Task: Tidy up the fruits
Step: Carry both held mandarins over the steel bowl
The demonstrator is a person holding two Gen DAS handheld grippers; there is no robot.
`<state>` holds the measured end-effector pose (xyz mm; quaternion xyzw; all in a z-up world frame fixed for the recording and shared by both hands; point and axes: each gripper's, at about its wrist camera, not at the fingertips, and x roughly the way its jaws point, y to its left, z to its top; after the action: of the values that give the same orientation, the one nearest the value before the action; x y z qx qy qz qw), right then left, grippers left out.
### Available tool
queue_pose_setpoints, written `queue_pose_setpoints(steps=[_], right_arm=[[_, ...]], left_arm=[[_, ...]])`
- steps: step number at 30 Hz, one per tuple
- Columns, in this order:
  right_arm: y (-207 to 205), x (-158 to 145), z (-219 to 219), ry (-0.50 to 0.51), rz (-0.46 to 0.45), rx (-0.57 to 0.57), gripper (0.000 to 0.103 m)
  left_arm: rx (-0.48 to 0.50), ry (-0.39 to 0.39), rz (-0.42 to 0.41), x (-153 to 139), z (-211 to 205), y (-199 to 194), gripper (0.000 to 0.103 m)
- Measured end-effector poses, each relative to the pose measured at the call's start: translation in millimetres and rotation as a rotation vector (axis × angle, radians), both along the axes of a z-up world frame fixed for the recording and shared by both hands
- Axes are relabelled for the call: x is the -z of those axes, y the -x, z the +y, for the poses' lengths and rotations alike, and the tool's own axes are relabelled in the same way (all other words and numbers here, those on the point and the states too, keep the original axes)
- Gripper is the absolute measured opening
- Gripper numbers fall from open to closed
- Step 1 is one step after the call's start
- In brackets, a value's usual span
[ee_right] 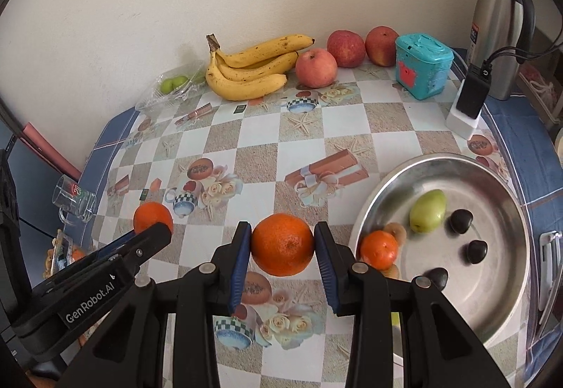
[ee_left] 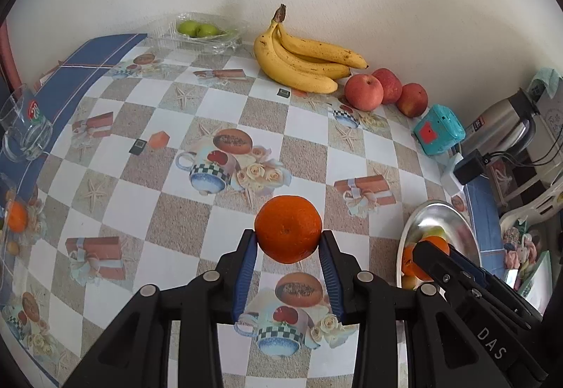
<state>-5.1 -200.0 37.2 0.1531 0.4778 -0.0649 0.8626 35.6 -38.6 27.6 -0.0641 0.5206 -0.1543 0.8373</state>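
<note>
Checkered tabletop: each tool, left tool and right tool, pinches an orange (narrowly parted); round skin could slip, rolling off.

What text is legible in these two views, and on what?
"DAS" on the right claw's body, seen from the left wrist view.
"GenRobot.AI" on the left claw's body, seen from the right wrist view.
Glass mug: red and green logo, too distorted to read.
Steel thermos: small label, too small to read.
Teal box: red sticker, no readable text.
</note>
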Motion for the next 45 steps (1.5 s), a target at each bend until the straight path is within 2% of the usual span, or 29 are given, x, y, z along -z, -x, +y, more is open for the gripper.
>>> queue_pose_setpoints(steps=[13,28,45], right_arm=[[34.8,9.2,-16.0,0.024,0.047,0.038,0.038],[60.5,25.1,-58.4,0.045,0.121,0.135,0.038],[95.5,26.2,-123.1,0.012,0.132,0.326,0.038]], left_arm=[[0.032,-0.011,0.020,5.6,-14.3,24.4,0.039],[0.176,-0.057,0.044,20.7,-75.3,50.2,0.039],[0.381,-0.045,-0.050,22.6,-136.2,70.9,0.039]])
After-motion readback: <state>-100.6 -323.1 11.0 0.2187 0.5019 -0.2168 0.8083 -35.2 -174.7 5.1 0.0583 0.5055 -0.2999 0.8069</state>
